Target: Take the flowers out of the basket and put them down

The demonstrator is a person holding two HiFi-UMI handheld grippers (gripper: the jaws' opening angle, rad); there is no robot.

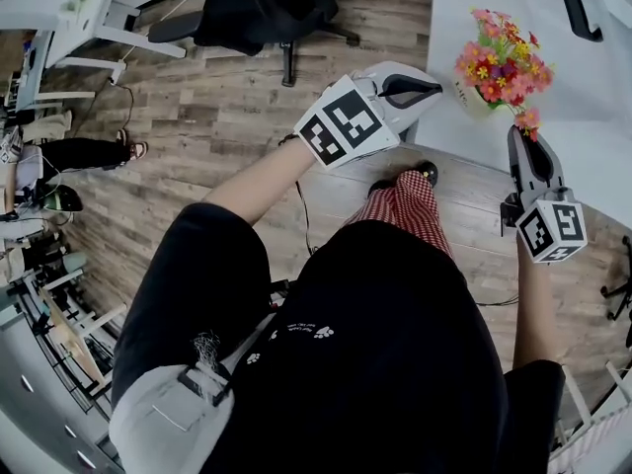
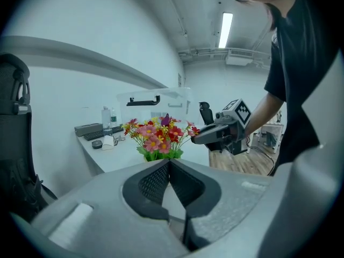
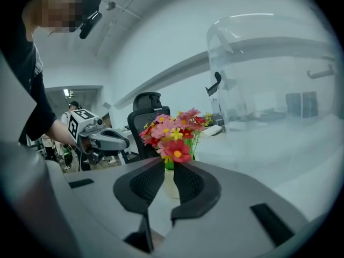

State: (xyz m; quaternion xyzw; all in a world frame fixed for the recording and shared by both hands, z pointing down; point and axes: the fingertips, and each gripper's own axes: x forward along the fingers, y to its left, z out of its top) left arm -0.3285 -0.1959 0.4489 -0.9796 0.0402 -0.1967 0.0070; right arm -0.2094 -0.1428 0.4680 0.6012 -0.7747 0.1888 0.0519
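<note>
Meanwhile, flowers (image 1: 502, 67) stand in their white basket (image 1: 471, 98) near the surface's (image 1: 592, 136) edge.
Fingers together on the left gripper (image 1: 436, 87); slightly apart, empty, on the right gripper (image 1: 516, 132).

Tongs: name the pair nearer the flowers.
The right tongs, tips right by the flowers; the left tongs hang clearly farther off.

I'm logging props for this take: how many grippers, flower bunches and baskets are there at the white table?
Grippers: 2, the left gripper and the right gripper
Flower bunch: 1
Basket: 1
Total: 4
</note>
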